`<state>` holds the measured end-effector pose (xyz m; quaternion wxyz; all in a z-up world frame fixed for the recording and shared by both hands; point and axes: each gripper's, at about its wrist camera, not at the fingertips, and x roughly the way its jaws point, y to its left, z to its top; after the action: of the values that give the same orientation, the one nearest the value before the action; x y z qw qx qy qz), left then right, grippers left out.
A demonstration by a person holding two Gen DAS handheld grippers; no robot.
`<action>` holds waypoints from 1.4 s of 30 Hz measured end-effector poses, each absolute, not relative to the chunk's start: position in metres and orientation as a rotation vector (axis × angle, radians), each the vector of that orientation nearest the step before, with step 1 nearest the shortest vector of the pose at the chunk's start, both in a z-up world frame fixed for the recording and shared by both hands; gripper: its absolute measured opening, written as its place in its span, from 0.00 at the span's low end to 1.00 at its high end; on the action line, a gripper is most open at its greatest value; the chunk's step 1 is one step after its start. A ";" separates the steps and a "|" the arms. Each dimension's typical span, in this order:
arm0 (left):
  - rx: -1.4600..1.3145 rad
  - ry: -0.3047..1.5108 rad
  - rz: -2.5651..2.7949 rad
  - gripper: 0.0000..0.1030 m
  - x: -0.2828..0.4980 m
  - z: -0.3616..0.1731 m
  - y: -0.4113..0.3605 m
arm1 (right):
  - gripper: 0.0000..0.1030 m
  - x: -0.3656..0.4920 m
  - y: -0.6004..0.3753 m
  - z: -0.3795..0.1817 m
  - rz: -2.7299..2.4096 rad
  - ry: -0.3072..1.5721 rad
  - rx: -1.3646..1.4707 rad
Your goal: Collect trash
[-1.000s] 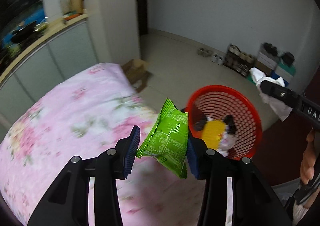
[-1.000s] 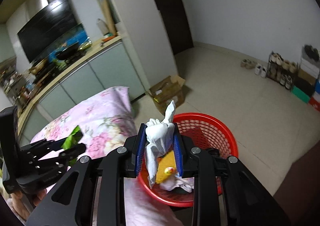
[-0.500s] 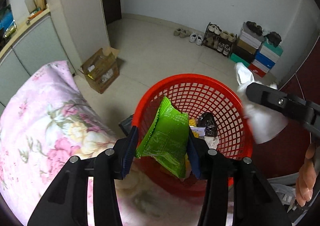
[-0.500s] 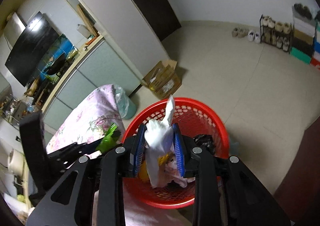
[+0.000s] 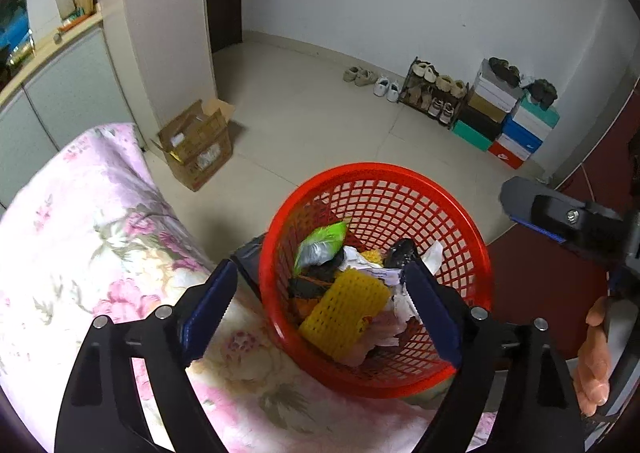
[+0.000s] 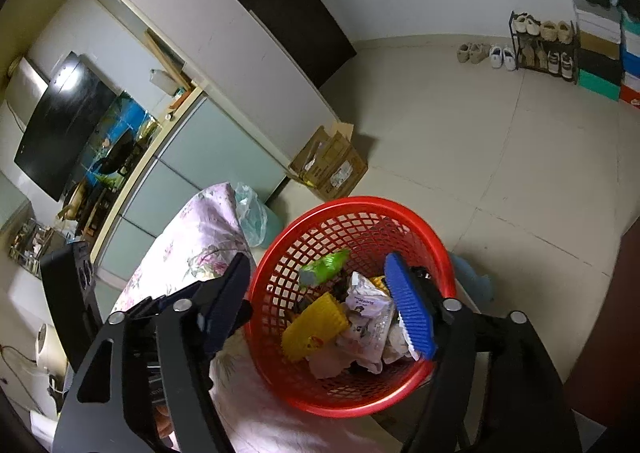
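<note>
Both drops done. Left gripper (image 5: 320, 303) jaws have just been opening — now spread, nothing between; the green snack packet (image 5: 322, 245) it pinched a second ago lies in the red basket (image 5: 460, 213) just ahead of its tips. Right gripper (image 6: 320, 307) likewise has just been opening, spread and empty — its white tissue (image 6: 394, 339) sits in the basket by its right finger. Next: fetch more trash.

Both tools' jaws have just been opening and now stand empty. The green packet (image 5: 322, 243) and white tissue (image 6: 366, 317) that they held now lie in the red basket (image 5: 472, 237).
</note>
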<state>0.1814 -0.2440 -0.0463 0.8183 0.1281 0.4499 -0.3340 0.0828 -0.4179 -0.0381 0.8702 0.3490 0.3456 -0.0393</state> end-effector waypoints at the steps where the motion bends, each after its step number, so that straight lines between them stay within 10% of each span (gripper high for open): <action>1: 0.283 0.947 -0.701 0.82 0.180 -0.043 -0.243 | 0.70 0.079 -0.418 -0.036 -0.086 0.715 0.723; 14: 0.308 0.808 -0.513 0.84 0.140 -0.003 -0.176 | 0.93 0.035 -0.394 -0.009 -0.178 0.654 0.548; 42: 0.258 0.743 -0.404 0.88 0.035 0.000 -0.102 | 0.93 -0.052 -0.276 -0.022 -0.252 0.742 0.328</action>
<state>0.0347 -0.1023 0.0001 0.9038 0.1248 0.3596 -0.1956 -0.0524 -0.2760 -0.0216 0.9112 0.1589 0.3600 -0.1221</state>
